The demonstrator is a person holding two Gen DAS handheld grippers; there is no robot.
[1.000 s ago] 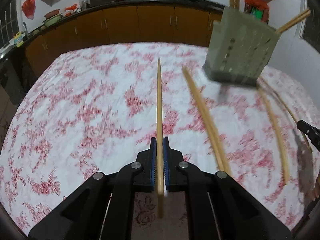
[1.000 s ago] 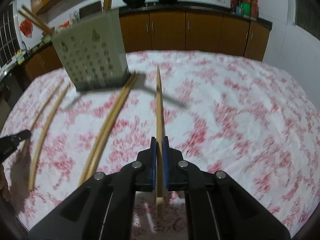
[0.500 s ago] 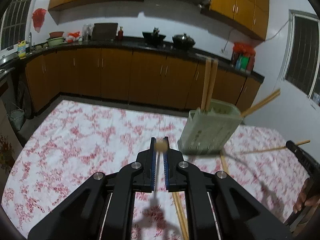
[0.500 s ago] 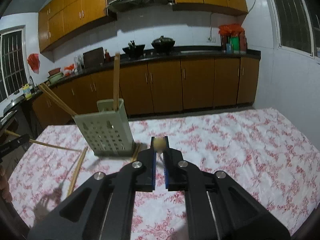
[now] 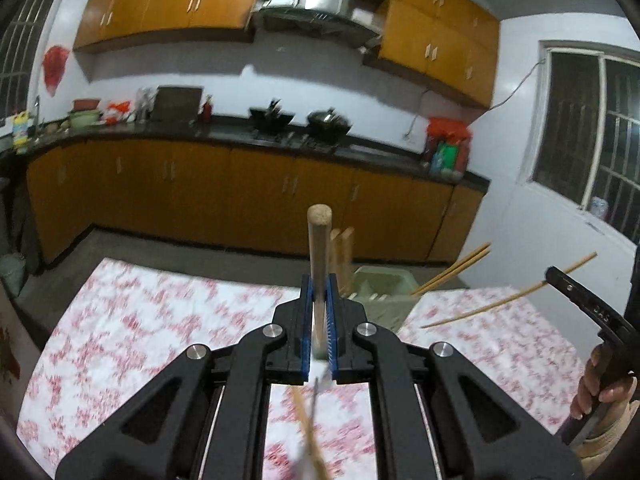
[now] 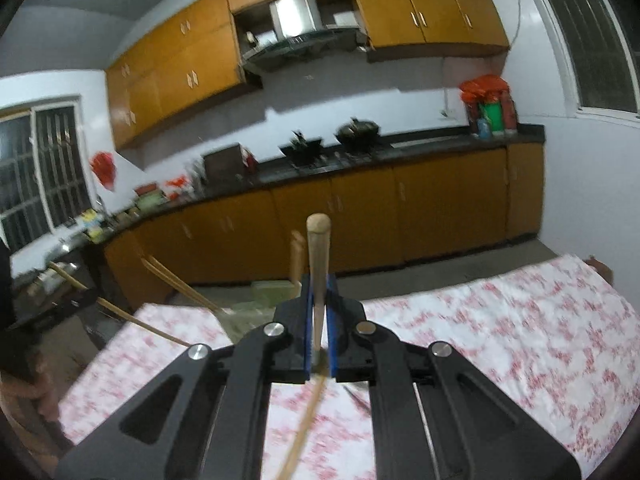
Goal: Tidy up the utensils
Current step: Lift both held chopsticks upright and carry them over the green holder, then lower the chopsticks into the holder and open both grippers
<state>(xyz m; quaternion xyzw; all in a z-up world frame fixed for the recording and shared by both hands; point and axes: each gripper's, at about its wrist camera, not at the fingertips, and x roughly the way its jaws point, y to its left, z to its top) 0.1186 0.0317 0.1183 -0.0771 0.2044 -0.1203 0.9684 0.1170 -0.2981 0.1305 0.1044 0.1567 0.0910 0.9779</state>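
both claws risen, each clamping a chopstick [image 5: 319, 240], floral tablecloth [image 5: 120, 320], orange cabinets [image 5: 200, 188]

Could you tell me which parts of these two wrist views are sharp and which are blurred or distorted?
Left wrist view: the left tool and its chopstick are sharp, the tablecloth is motion-smeared, and fisheye bends the cabinets.
Right wrist view: the right tool is crisp, while the green holder and the counter pots are blurred.
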